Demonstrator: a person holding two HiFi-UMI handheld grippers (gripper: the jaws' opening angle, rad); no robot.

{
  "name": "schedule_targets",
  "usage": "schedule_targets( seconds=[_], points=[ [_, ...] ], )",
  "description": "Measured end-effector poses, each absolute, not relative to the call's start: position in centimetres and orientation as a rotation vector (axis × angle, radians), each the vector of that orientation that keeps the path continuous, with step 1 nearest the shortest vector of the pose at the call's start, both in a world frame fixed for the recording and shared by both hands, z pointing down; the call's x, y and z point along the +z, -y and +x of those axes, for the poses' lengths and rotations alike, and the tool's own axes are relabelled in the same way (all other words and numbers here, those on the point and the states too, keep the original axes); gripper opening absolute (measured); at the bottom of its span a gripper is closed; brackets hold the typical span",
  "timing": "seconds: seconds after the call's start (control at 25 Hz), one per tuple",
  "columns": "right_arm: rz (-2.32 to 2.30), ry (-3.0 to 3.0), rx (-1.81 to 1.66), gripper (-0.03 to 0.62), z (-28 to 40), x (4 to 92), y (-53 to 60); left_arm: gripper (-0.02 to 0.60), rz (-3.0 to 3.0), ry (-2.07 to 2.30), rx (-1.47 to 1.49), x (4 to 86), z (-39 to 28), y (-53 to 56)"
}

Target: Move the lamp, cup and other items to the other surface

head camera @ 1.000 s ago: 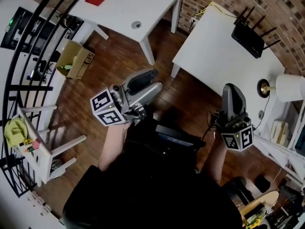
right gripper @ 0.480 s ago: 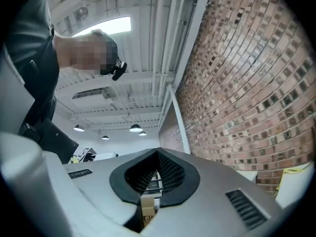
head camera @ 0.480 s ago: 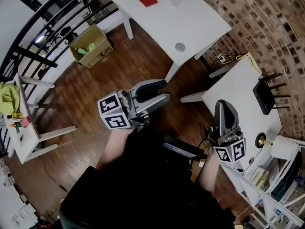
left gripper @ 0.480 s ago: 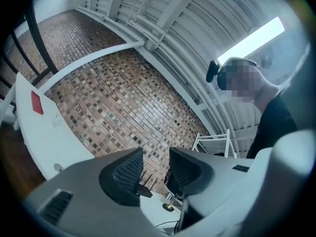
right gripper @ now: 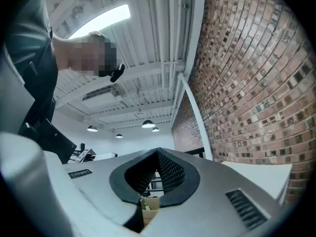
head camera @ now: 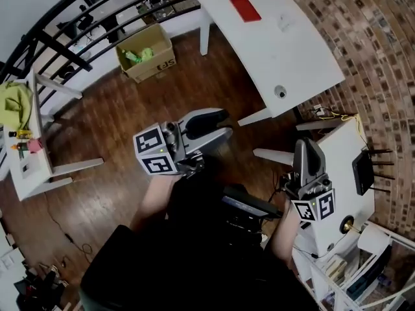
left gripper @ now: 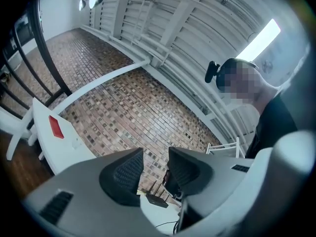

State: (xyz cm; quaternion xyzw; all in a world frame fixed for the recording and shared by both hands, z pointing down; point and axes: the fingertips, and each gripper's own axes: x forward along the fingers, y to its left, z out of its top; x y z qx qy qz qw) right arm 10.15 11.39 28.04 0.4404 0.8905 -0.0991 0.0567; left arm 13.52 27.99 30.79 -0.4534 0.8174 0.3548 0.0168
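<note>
Both grippers are held up in front of my body, away from any item. In the head view my left gripper [head camera: 222,124] points right with its jaws apart and nothing between them; its own view shows the same gap at the left gripper [left gripper: 155,168]. My right gripper [head camera: 307,146] points up and is shut, its pads meeting empty at the right gripper [right gripper: 158,154]. The lamp [head camera: 371,237] with its brass base [head camera: 348,225] stands on the right white table [head camera: 337,154], near a black router [head camera: 363,172]. A faint clear cup [head camera: 284,23] and a red flat item [head camera: 245,8] lie on the far white table [head camera: 285,57].
A small round object [head camera: 280,91] sits near the far table's near edge. A cardboard box [head camera: 148,56] stands on the wood floor [head camera: 110,122]. A white stand [head camera: 32,167] with small things is at the left, black railings behind it. White shelving [head camera: 337,277] is at the bottom right.
The head view has swung round: both tables and the lamp have slid toward the right and lower right of the picture. Both grippers keep their pose and jaw state.
</note>
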Motion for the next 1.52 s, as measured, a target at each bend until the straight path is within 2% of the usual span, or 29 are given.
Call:
schedule_targets(
  seconds=[0.32,0.56,1.08,1.52],
  points=[
    [1.494,-2.646,-0.323,0.021,7.3,28.5,-18.9,0.155,-1.243,-2.611,1.098,31.7,12.4,-34.4],
    [1.618,-2.584,-0.383,0.021,2.8,29.7,-23.4,0.156,-1.091,-2.680,1.071,32.1,10.0,-38.5],
    [1.863,-2.367,-0.505,0.021,-14.8,28.5,-32.0,0.156,-0.791,-2.788,0.900,29.1,-3.8,-45.5],
    [1.912,-2.355,-0.549,0.021,-22.6,30.2,-32.6,0.156,-0.736,-2.840,0.869,29.4,-11.4,-46.0]
  ],
)
